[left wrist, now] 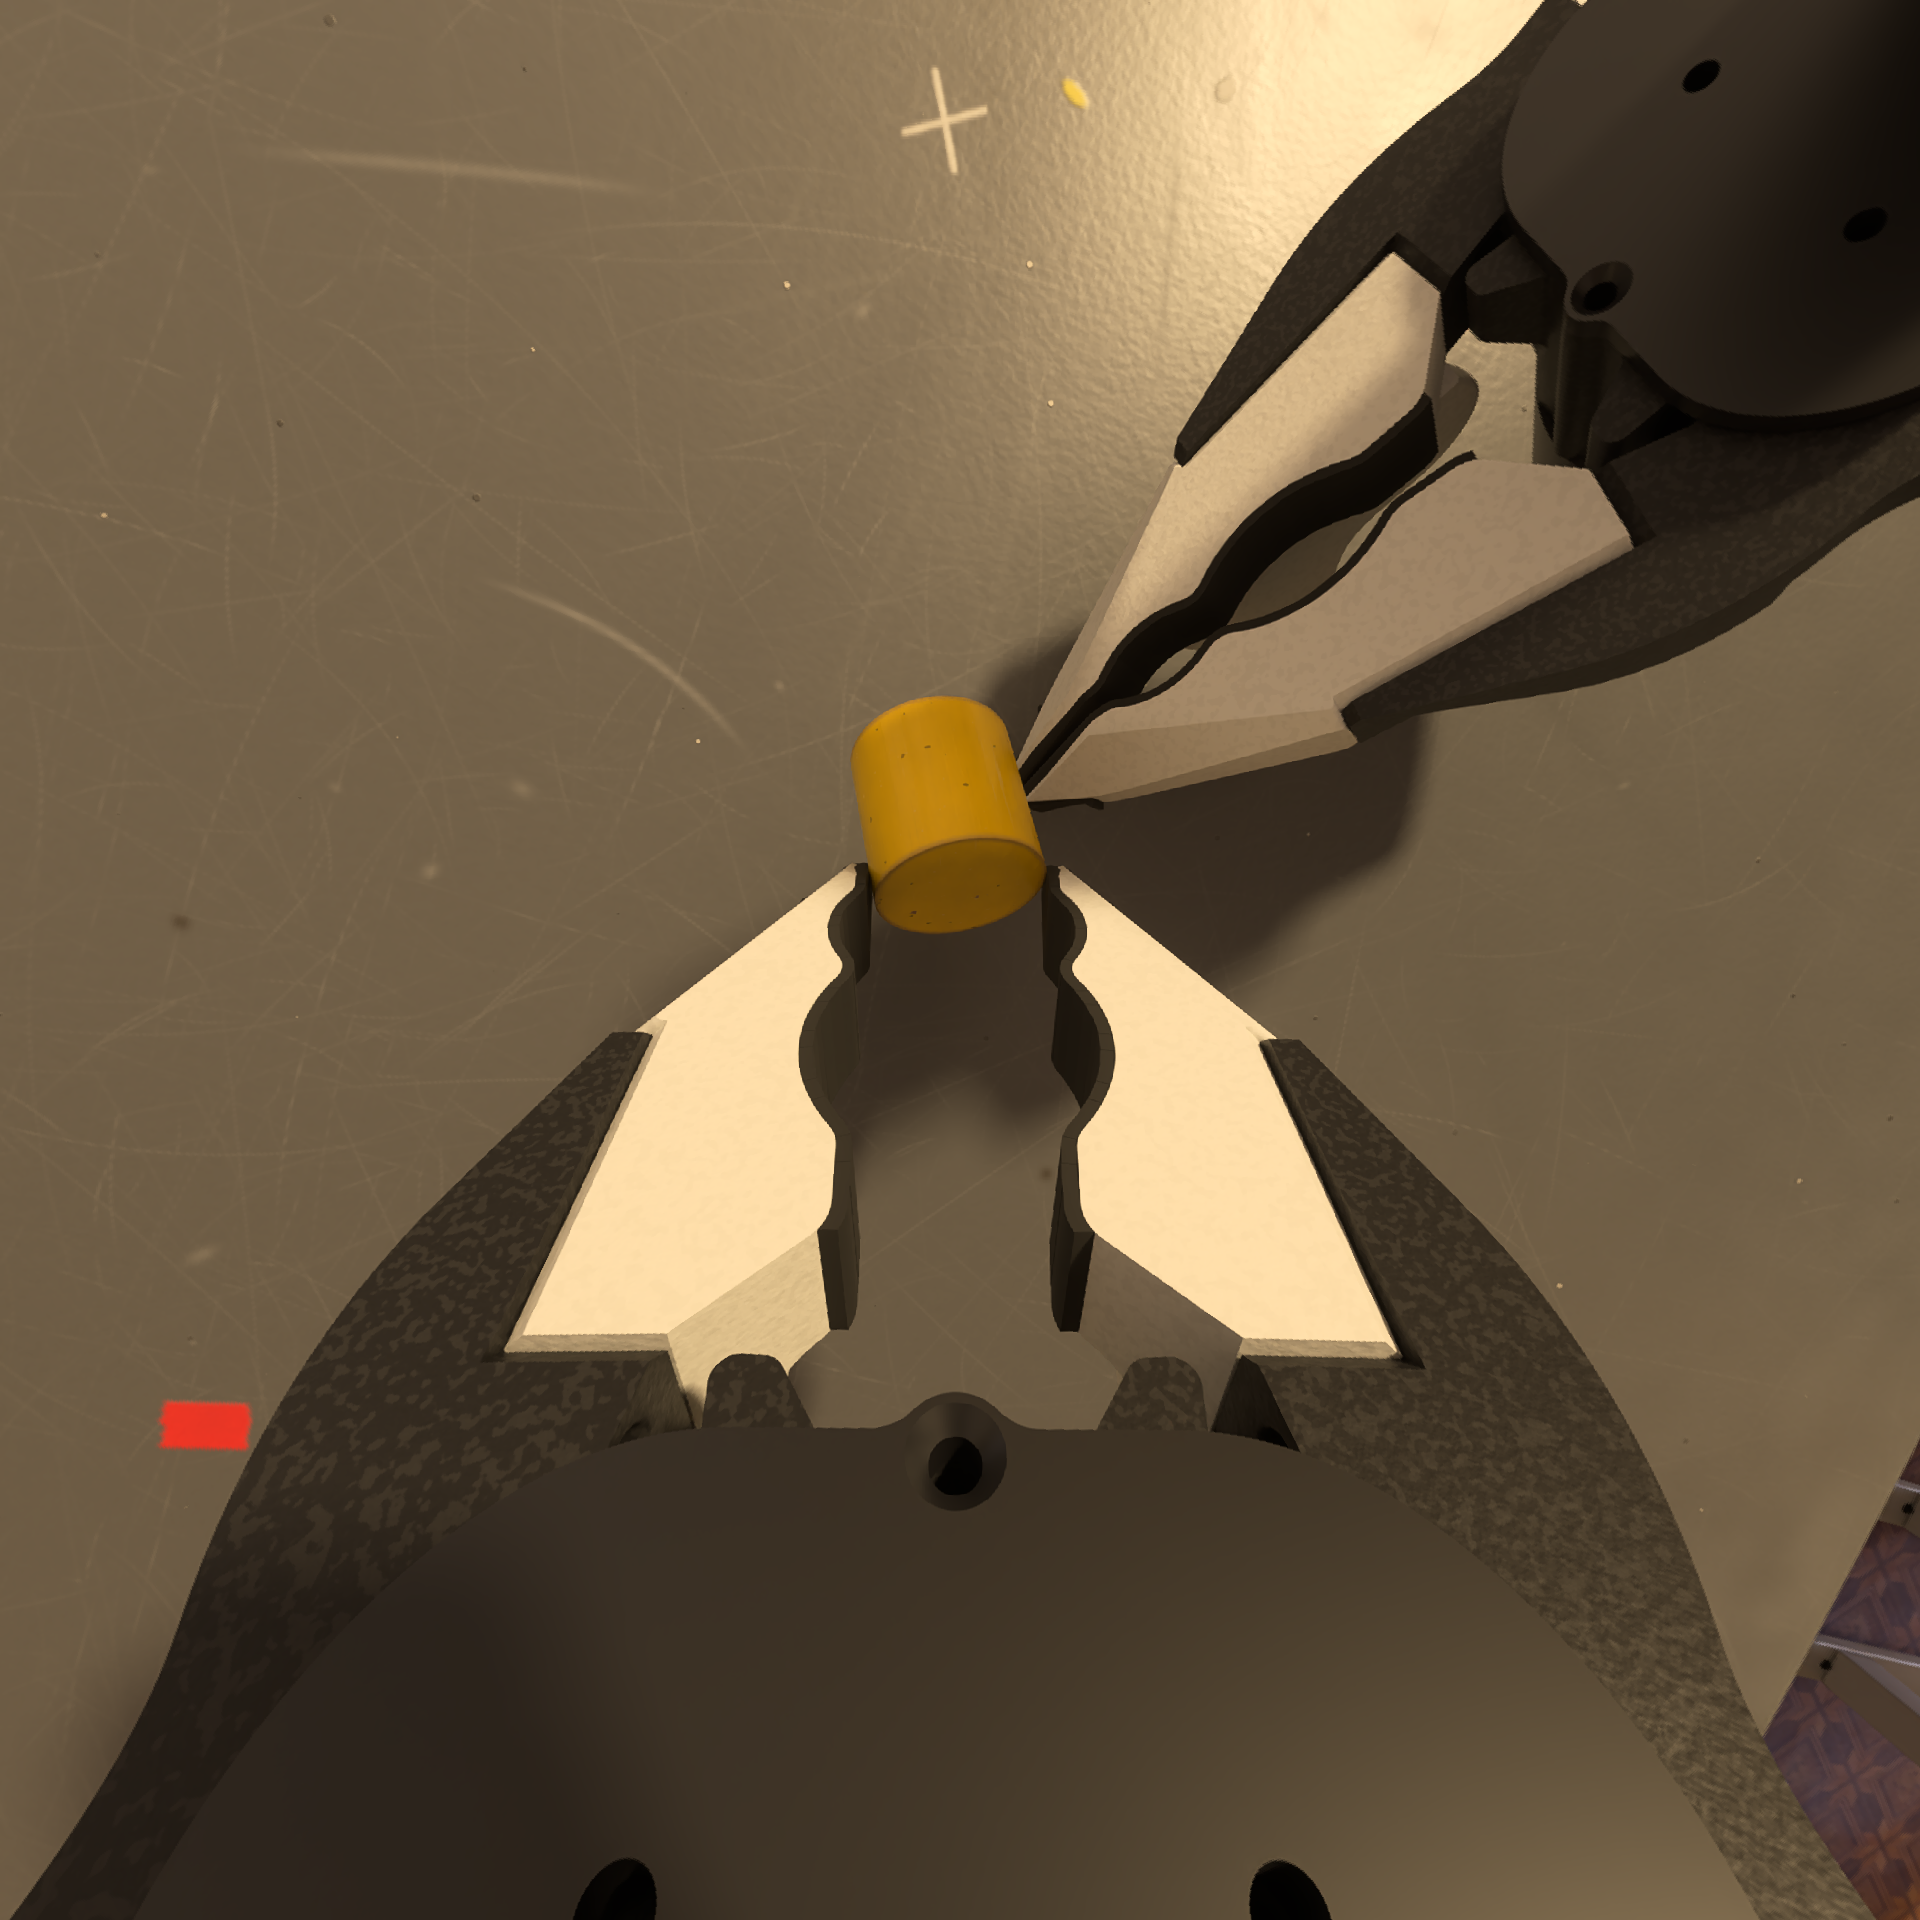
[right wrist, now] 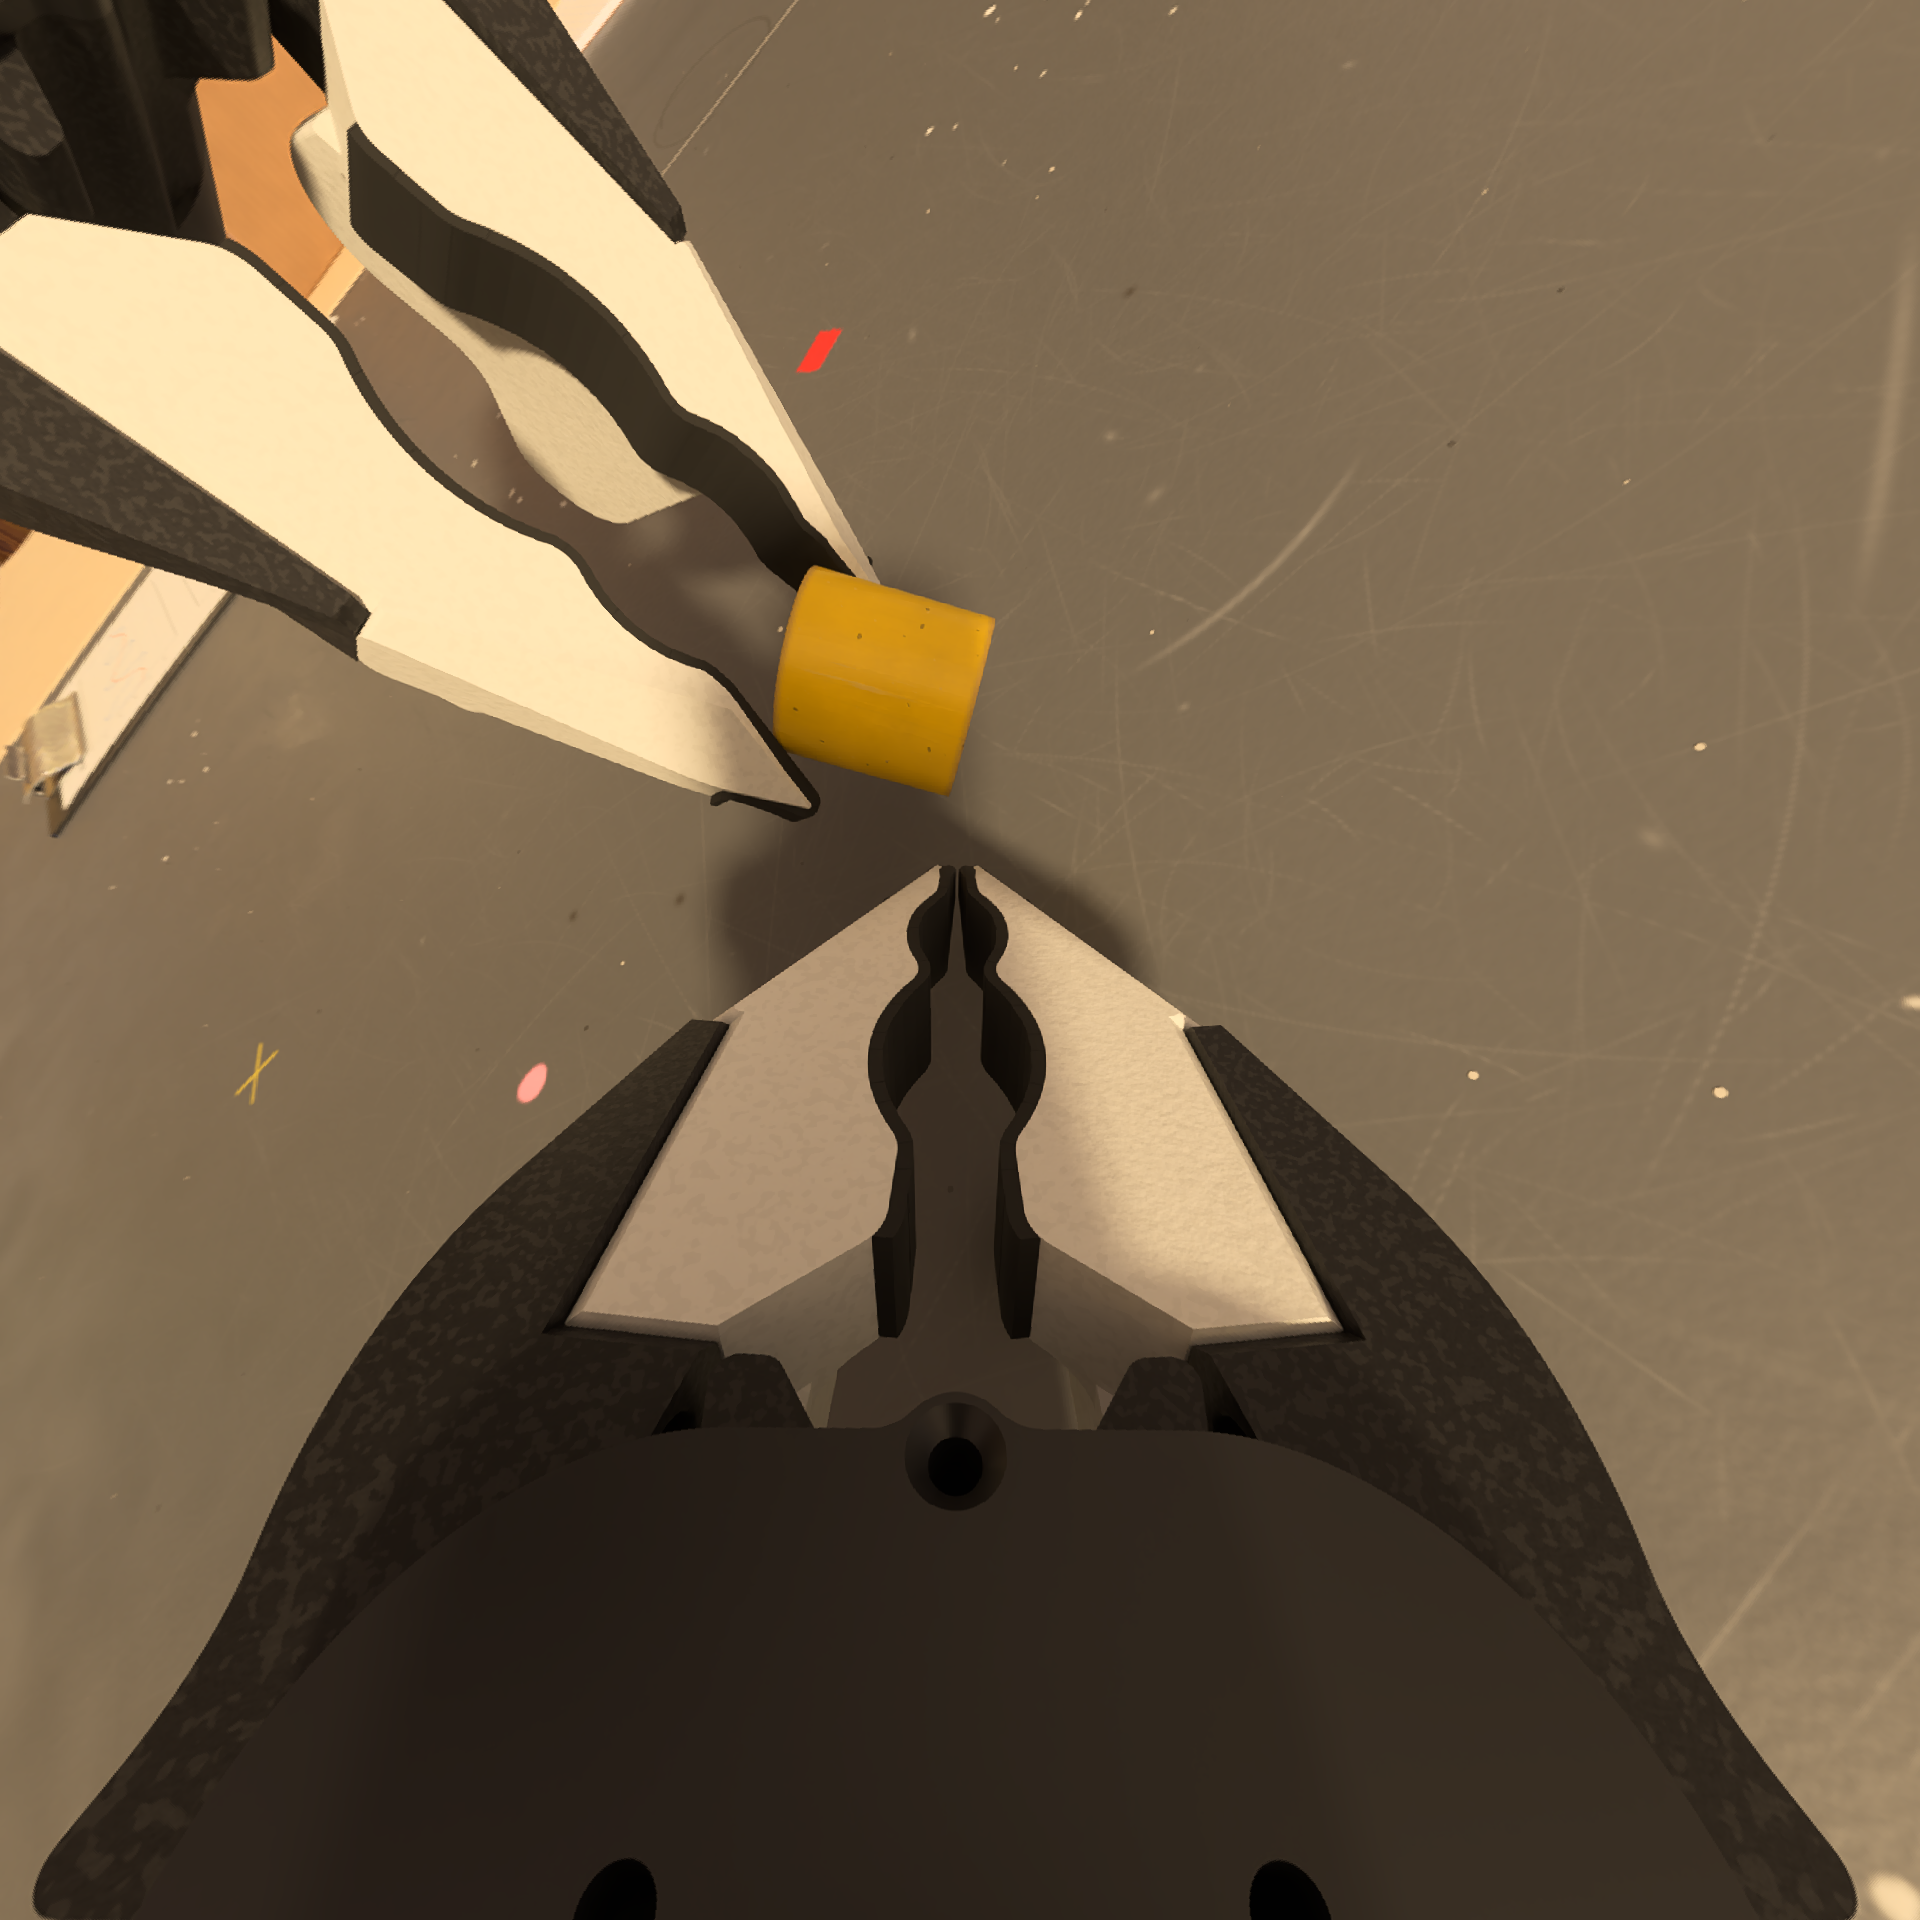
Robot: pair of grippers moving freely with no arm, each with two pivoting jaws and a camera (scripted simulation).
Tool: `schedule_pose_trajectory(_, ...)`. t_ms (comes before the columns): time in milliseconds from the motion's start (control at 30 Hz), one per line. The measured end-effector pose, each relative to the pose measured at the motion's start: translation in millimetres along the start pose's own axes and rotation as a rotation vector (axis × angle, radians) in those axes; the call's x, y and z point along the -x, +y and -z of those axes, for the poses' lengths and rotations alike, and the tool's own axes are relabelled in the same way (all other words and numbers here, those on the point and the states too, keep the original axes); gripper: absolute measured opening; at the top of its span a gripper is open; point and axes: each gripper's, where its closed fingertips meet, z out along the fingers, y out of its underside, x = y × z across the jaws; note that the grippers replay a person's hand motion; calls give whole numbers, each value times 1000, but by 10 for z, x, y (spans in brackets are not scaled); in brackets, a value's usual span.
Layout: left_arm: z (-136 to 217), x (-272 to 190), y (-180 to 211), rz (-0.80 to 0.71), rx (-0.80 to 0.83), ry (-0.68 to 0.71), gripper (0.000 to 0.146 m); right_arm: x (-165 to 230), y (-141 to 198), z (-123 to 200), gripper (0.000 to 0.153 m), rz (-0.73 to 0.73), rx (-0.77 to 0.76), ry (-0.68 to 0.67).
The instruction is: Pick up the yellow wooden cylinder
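The yellow wooden cylinder lies on its side on the grey table. My left gripper is open, with its two fingertips on either side of the cylinder's near flat end and a small gap on each side. My right gripper is shut and empty, and its tip points at the cylinder from a short distance. In the left wrist view the right gripper comes in from the upper right, with its tip right beside the cylinder's curved side. In the right wrist view the left gripper straddles the cylinder's left end.
A red mark lies on the table to the left, with a white cross and a yellow spot farther off. The table edge runs at the lower right. A pink spot and a clipboard are beyond the left gripper.
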Motion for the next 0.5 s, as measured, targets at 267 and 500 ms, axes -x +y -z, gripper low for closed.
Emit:
schedule_pose_trajectory(267,0,-14,9,4,13,11,33,34,25,-5,4,-96,41,-125)
schedule_pose_trajectory(500,6,-34,13,-29,9,28,33,61,19,-2,3,-68,152,-302)
